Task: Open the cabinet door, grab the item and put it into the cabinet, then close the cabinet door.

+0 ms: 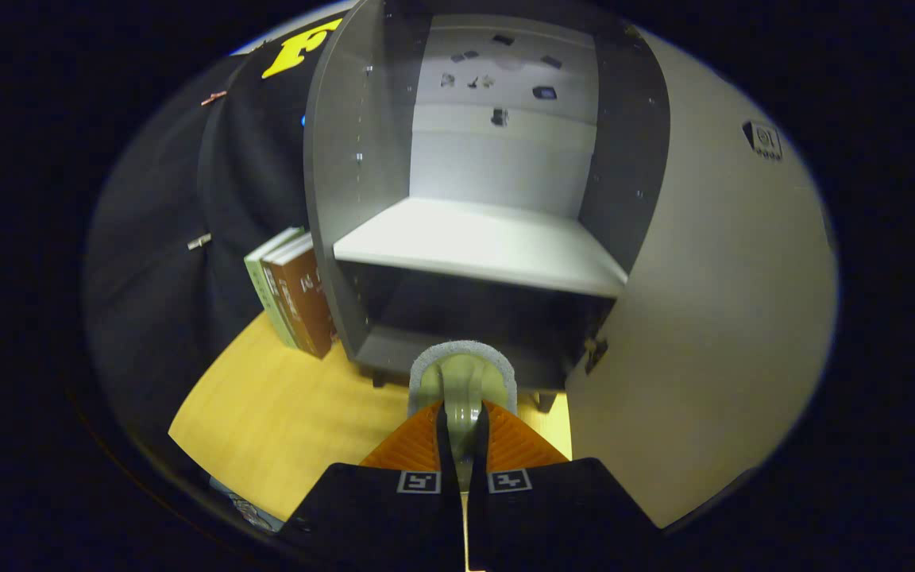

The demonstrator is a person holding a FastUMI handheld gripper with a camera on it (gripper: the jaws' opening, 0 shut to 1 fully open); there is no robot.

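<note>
Here my gripper (463, 435) has its two fingers drawn nearly together, both pressing on the pale green handle of the item (463, 381), a small tool whose rounded head is wrapped in grey foam and stands up just past my fingertips. I hold it in the air in front of the cabinet (489, 199), level with the dark lower compartment, and it has not gone inside. The cabinet is dark grey, stands on short feet near the back edge of the desk (291, 413), and its door (712, 318) is swung wide open on the right, pale inner face toward me, hinged at the cabinet's right side. A white shelf (481, 246) splits the inside in two: I see nothing lying on the shelf in the upper compartment, and the lower one is too dark for me to tell what, if anything, lies in it. Two books (292, 290) lean upright against the cabinet's left outer wall, one green, one brown, standing on the desk.
</note>
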